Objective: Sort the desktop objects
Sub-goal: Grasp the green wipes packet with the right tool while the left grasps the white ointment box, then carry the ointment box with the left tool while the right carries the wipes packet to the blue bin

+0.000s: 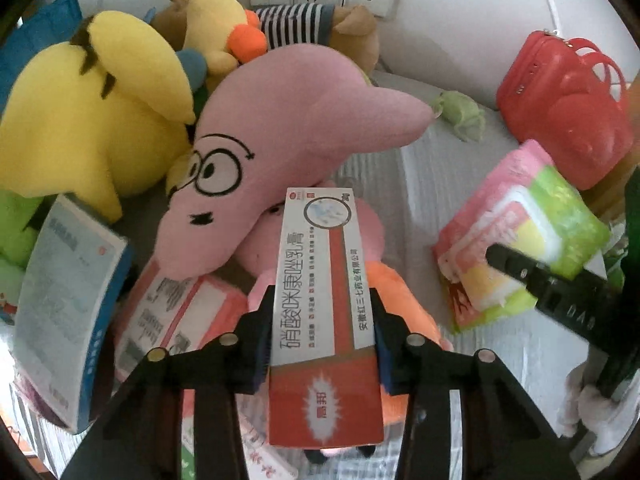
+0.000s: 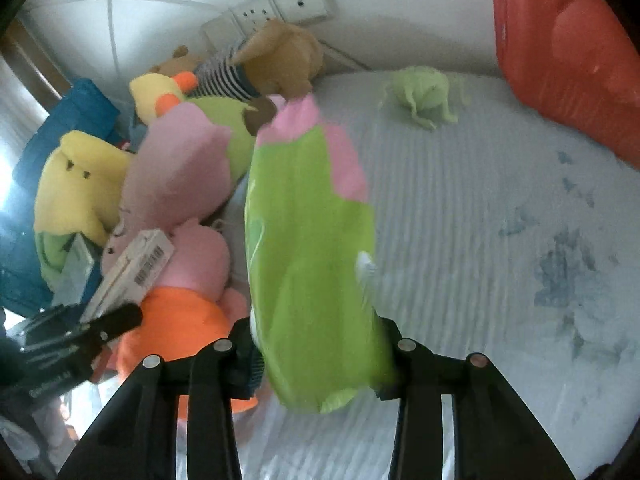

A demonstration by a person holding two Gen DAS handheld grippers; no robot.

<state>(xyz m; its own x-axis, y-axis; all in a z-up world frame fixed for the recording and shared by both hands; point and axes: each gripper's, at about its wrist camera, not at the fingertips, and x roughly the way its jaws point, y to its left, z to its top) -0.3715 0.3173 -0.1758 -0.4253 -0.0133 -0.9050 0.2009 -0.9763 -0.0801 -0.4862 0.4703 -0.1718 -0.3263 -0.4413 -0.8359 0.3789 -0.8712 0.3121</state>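
My left gripper (image 1: 322, 320) is shut on a long red and white ointment box (image 1: 324, 280), held lengthwise above a pink pig plush in orange (image 1: 384, 280). The box also shows in the right wrist view (image 2: 136, 268), with the left gripper (image 2: 80, 336) at its near end. My right gripper (image 2: 320, 344) is shut on a soft green and pink tissue pack (image 2: 308, 240), lifted over the white cloth (image 2: 480, 240). The same pack appears in the left wrist view (image 1: 520, 236) with the right gripper (image 1: 560, 296) on it.
A pile of plush toys lies at left: pink starfish (image 1: 280, 152), yellow banana plush (image 1: 92, 112), duck (image 1: 220, 28), striped bear (image 1: 320, 28). A blue-white medicine box (image 1: 68, 304) and a red-white box (image 1: 176, 312) lie near. A red case (image 1: 568, 96) and a crumpled green cloth (image 1: 460, 114) are at right.
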